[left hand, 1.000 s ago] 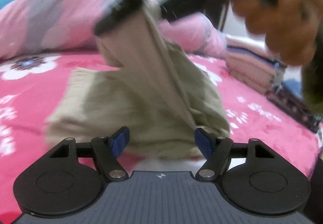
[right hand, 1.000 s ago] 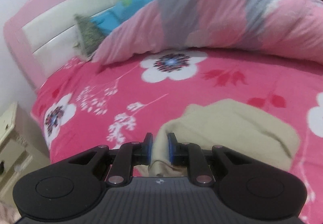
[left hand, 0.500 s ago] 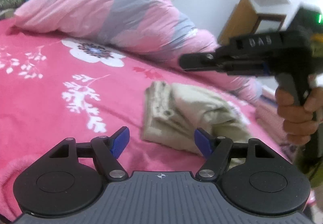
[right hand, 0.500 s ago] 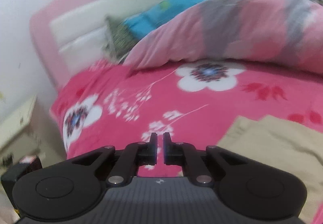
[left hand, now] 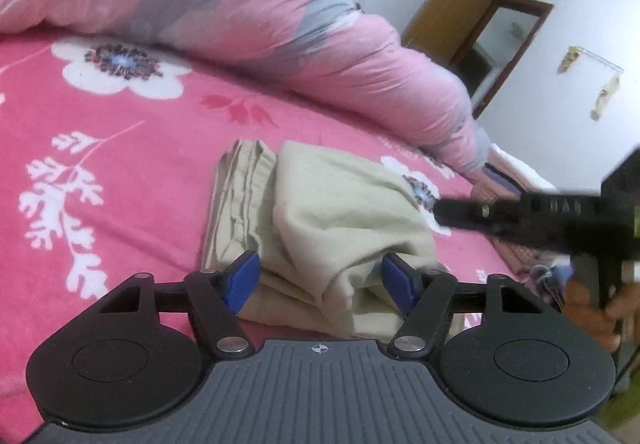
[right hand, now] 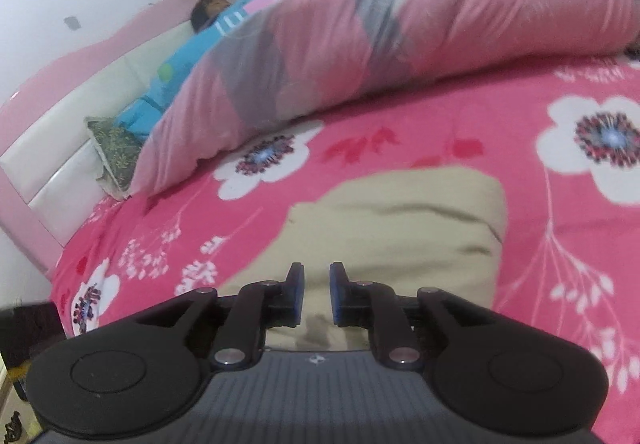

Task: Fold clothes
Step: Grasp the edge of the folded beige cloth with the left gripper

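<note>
I observe the pink floral bedspread, a rolled quilt along its far edge. The folded beige garment lies mid-bed. My left gripper has just been closing, straddling it ungripped; my right gripper, reopening narrowly, holds nothing.

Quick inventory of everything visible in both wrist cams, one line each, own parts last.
folded garment: 1, beige, on the bedspread ahead of both claws
bedspread: 1, hot pink with white flowers, covers the bed
quilt: 1, pink and grey, bunched along the far side
headboard: 1, pink and white, by the wall
cushion: 1, green patterned, against the headboard
clothes stack: 1, pink and white, blurred, beyond the garment
door: 1, brown, far wall
left claw: 1, black with blue pads, open, over the garment's near edge
right claw: 1, black, narrow gap, nothing pinched
hand: 1, holding the right claw's handle
</note>
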### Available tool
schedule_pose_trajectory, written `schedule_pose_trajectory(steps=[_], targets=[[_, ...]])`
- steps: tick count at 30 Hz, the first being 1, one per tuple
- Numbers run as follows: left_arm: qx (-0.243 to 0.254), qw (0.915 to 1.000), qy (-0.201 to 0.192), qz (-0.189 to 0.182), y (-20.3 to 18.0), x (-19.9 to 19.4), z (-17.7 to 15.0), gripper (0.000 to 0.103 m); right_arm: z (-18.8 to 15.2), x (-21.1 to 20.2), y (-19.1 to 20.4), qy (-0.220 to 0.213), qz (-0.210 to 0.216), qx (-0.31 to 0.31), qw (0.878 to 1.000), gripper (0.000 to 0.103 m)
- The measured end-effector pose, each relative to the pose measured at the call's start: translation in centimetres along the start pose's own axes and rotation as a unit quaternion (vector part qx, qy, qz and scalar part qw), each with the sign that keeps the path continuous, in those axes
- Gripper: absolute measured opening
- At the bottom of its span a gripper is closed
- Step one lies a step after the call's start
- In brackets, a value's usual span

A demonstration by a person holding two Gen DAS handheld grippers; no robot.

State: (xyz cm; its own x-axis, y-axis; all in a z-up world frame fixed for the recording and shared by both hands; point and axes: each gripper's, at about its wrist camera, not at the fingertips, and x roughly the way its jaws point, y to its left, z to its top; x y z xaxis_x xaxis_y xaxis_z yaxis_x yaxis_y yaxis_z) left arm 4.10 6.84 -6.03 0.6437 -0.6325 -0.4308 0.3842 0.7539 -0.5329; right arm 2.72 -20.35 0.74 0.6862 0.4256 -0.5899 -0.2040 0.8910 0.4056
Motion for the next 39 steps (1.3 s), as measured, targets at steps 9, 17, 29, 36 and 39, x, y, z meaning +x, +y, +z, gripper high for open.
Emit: schedule_pose_trajectory(steps=[9,17,29,36,39], targets=[[-0.037,0.9992,0.006,-0.01,-0.3,1.1,1.0,0.066,-3.3,2.7,-3.2,0.024,0.032,0.067,0.997,0.028],[-0.037,0.9977,0.015,0.055,-2.0,2.9,1.6,0.053,-4.7,3.3,-4.8,0.016,0.055,0.094,0.994,0.027],[0.098,0.9871,-0.097,0.082,-6.8,0.3,-1.7,0.02,2.9,1.2,-3.0,0.028,0.057,0.035,0.997,0.052],[0.19,0.9713,-0.13,0.058,-9.3,-0.2,-3.0,0.02,9.9,6.9,3.4,0.125,-0.025,-0.084,0.988,0.079],[0.192,0.9714,-0.13,0.05,-9.3,-0.1,-2.8,0.02,10.1,10.8,6.1,0.195,-0.073,-0.149,0.967,0.08]])
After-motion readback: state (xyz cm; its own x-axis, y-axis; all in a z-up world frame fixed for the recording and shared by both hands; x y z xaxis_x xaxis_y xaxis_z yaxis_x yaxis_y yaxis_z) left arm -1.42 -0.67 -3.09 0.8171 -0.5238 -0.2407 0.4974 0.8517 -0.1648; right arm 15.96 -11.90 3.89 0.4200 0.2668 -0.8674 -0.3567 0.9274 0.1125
